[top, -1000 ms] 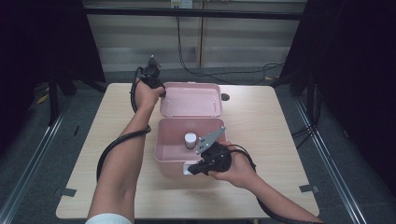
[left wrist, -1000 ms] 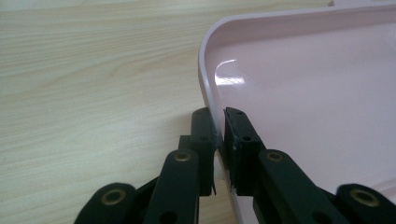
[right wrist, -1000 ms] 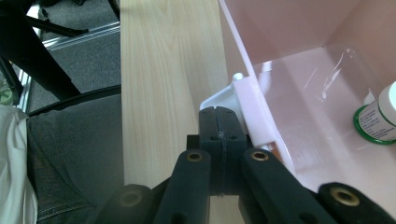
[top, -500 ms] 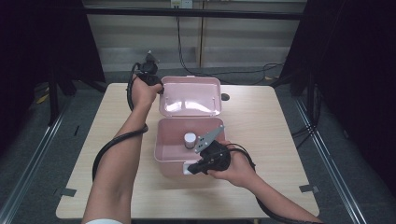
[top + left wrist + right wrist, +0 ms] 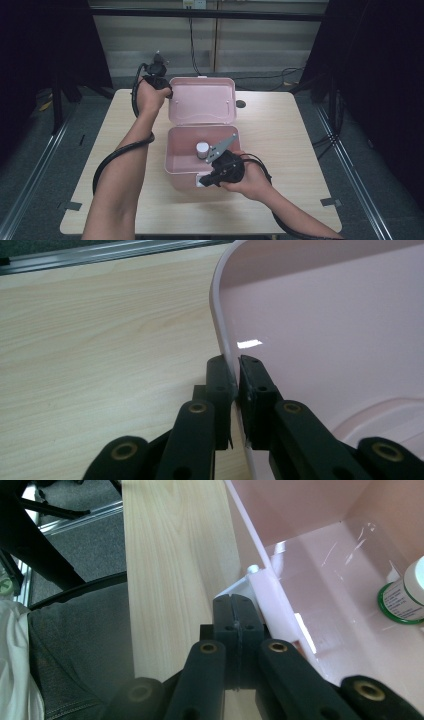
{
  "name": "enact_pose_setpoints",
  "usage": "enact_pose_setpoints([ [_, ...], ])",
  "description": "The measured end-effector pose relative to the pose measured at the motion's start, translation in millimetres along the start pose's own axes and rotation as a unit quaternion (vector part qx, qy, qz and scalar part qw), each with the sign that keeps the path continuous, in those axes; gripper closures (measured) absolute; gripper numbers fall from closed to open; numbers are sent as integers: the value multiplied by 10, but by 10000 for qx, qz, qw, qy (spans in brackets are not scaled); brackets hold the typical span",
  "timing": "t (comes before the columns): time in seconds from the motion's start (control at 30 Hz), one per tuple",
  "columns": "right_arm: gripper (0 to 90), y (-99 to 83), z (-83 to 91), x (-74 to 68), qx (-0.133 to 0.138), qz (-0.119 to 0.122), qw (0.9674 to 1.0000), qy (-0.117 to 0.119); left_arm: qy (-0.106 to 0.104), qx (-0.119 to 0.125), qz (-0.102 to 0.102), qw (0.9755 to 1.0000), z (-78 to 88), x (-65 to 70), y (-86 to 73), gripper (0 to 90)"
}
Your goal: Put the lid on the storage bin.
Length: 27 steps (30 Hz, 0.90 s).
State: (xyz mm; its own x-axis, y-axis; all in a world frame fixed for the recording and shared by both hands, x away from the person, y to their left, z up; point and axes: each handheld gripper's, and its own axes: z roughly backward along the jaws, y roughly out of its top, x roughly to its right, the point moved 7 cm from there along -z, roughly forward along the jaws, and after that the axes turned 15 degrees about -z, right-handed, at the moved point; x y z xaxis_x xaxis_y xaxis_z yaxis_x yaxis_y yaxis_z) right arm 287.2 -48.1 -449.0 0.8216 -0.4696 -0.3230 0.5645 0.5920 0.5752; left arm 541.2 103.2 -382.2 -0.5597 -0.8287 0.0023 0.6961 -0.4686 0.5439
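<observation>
A pink box (image 5: 176,165) stands open at the table's middle, with a small white bottle (image 5: 202,149) upright inside. Its hinged lid (image 5: 202,100) tilts up behind it. My left gripper (image 5: 167,93) is shut on the lid's left rim near the far corner; in the left gripper view the pads (image 5: 233,365) pinch the thin pink rim (image 5: 222,330). My right gripper (image 5: 202,181) is shut with nothing between its jaws, its tips (image 5: 234,600) against the white latch (image 5: 250,582) on the box's front wall. The bottle (image 5: 405,597) has a green-edged label.
The light wooden table (image 5: 280,150) has bare room left and right of the box. A small dark spot (image 5: 240,104) lies right of the lid. Black cables trail from both grippers along the person's forearms. Dark curtains and metal floor rails surround the table.
The left hand has risen with the lid's rim in its grip, and the lid stands a little more upright. The right hand has kept still at the latch.
</observation>
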Motion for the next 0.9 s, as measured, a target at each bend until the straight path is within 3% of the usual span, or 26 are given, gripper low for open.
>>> enact_pose_setpoints([
  [0.3, 900, 4, 0, 0, -22, -9, 10000, -60, 31, -17, -129, 9999, 93, 20, 15, 841],
  [0.9, 900, 24, -2, 13, -16, -132, 9999, -51, -32, 115, -195, 9997, 249, 59, 3, 849],
])
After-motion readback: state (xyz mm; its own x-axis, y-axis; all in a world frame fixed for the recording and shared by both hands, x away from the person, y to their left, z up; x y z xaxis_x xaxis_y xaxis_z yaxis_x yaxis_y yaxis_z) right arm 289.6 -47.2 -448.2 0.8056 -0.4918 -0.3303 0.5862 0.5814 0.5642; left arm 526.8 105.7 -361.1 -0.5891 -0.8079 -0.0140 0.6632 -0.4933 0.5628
